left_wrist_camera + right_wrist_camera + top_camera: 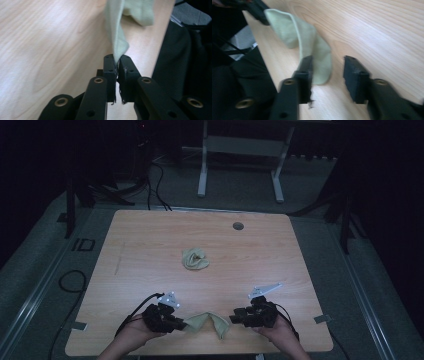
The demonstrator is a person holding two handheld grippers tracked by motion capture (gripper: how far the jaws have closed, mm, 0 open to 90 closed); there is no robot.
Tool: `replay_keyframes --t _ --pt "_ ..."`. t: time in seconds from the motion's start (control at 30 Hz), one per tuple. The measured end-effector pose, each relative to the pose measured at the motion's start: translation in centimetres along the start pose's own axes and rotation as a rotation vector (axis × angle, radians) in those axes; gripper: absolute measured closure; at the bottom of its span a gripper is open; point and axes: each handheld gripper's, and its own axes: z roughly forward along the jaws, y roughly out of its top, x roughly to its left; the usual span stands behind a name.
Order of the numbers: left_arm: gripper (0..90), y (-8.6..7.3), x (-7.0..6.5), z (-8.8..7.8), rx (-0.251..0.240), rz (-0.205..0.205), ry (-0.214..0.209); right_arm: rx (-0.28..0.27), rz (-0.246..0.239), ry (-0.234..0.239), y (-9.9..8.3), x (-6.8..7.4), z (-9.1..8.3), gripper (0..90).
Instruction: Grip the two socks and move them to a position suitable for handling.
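Observation:
A pale green cloth (pixel 210 322) hangs in a fold near the table's front edge, between my two grippers. My left gripper (pixel 182 322) is shut on one end of it; in the left gripper view the cloth (pixel 117 32) rises from the pinched jaws of the gripper (pixel 117 63). My right gripper (pixel 233 318) stands open at the other end. In the right gripper view the cloth (pixel 304 37) lies against the left jaw of the gripper (pixel 328 61), and the right jaw is clear of it. A second crumpled green cloth (pixel 195 258) lies mid-table.
The wooden table (pixel 150 245) has a round cable hole (pixel 238 226) at the back. A white desk frame (pixel 240 160) stands on the floor beyond it. Cables (pixel 72 280) lie on the floor to the left. The person's hands reach over the table's front edge.

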Motion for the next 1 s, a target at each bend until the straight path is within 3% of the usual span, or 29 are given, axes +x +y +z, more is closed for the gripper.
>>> replay_keyframes --t 0.17,0.27,0.37,0.4,0.53,0.73,0.8,0.93,1.0 --pt "87.4 0.0 -0.3 -0.1 0.0 0.011 0.018 -0.001 -0.01 0.067 -0.3 1.3 0.4 43.6" --pt "87.5 -0.1 -0.4 -0.1 -0.001 0.015 0.024 0.016 -0.027 0.067 -0.8 2.2 0.8 40.8" --pt "87.5 -0.1 -0.4 -0.1 -0.006 0.01 0.021 0.042 -0.02 0.062 -1.4 2.7 1.7 43.7" --pt "87.5 -0.1 -0.4 0.0 -0.01 0.005 0.019 0.044 -0.014 0.059 -1.4 2.7 2.0 48.4" --pt "87.6 -0.3 -0.5 -0.1 0.0 0.014 0.007 0.034 -0.015 0.038 -1.3 2.3 1.9 84.5" --pt "88.1 -0.7 -0.3 -0.7 0.004 0.01 -0.028 -0.007 0.016 0.116 -0.3 1.5 -0.4 86.0" --pt "88.1 -0.6 0.0 -0.8 -0.01 -0.007 -0.06 -0.011 0.038 0.105 0.0 0.9 -1.0 85.2" --pt "88.0 -0.4 0.7 -0.6 -0.009 -0.027 -0.079 -0.032 0.068 0.028 0.7 -0.5 -1.4 80.5" --pt "87.6 -0.2 1.2 -0.4 -0.004 -0.039 -0.059 -0.038 0.075 -0.022 1.0 -1.2 -1.2 73.1"
